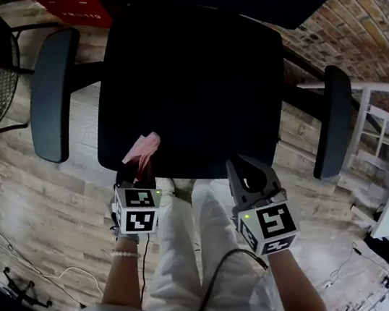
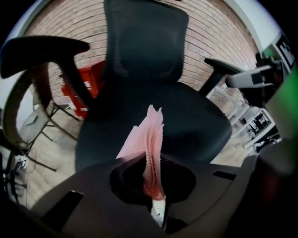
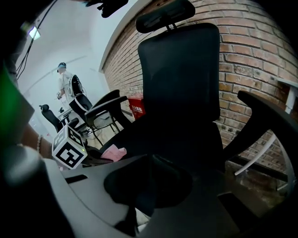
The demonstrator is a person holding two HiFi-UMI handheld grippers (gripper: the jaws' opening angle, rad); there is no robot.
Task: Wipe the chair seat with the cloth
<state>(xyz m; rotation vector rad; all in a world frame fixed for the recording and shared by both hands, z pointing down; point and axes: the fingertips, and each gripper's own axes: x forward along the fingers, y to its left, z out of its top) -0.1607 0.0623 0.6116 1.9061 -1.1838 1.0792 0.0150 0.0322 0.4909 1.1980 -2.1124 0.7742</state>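
Left fingers [image 2: 93, 183] on crinkled pink cloth [image 2: 150, 146]

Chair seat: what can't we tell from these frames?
Dirt on the chair seat: head view, black surface too dark.
Chair base: head view, hidden under the seat.
Lower end of the cloth: left gripper view, buried between the left gripper's shut jaws.
Print on the red box: head view, cut by the top edge.

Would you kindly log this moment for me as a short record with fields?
left gripper: shut on the pink cloth
right gripper: jaws together, nothing between them
chair seat: black, both grippers at its front edge
cloth position: sticks up from the jaws, over the seat's front corner on the left
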